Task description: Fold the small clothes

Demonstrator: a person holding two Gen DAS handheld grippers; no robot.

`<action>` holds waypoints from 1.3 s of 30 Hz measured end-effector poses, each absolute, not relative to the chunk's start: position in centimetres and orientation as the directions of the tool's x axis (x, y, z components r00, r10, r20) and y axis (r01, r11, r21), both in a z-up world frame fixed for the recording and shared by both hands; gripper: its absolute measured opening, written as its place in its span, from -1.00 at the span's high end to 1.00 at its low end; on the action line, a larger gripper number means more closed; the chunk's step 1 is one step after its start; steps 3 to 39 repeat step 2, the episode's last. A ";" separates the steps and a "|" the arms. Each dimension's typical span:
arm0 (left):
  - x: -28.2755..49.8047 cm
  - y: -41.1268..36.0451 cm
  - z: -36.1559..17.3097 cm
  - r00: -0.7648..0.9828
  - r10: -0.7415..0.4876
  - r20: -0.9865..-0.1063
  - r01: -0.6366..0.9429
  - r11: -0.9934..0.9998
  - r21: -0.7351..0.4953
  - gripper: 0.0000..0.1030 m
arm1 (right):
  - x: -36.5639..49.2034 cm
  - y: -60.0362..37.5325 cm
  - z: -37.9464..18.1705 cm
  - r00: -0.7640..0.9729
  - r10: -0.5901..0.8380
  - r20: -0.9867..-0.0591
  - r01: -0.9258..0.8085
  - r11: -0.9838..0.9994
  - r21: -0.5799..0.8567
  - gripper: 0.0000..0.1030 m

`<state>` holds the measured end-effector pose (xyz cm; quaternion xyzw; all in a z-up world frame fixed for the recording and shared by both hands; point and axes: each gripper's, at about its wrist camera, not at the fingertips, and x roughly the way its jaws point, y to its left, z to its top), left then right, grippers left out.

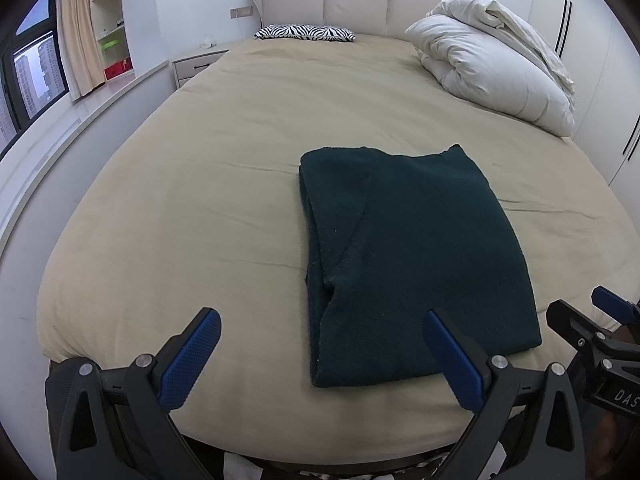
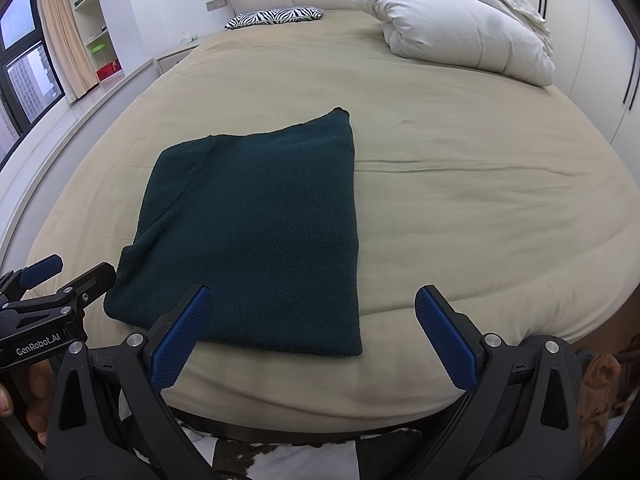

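The dark green garment (image 1: 404, 256) lies folded flat on the bed (image 1: 200, 200), near its foot edge. Both tongs — left tongs (image 1: 322, 346) at 7 o'clock of it, right tongs (image 2: 312, 320) at 5 — gape wide and empty, seemingly drawn clear so the fold sits undisturbed.

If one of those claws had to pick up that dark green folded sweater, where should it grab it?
Probably the near edge of the dark green sweater, coming in low from the foot of the bed. It lies flat, folded into a rectangle, and that edge faces both open claws. The right claw could pinch the near right corner, where the layers stack neatly.
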<state>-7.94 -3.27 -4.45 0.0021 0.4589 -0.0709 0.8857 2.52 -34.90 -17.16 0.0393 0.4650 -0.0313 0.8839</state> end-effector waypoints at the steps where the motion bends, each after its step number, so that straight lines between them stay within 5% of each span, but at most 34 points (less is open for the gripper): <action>1: -8.0 -3.3 -4.4 0.570 -0.124 -0.812 0.128 0.990 -0.061 -1.00 | 2.8 -35.0 -17.2 0.564 -0.017 -0.825 0.091 0.995 0.041 -1.00; 39: -7.9 -3.2 -4.4 0.570 -0.126 -0.812 0.130 0.990 -0.063 -1.00 | 2.8 -35.0 -17.3 0.563 -0.017 -0.826 0.090 0.995 0.042 -1.00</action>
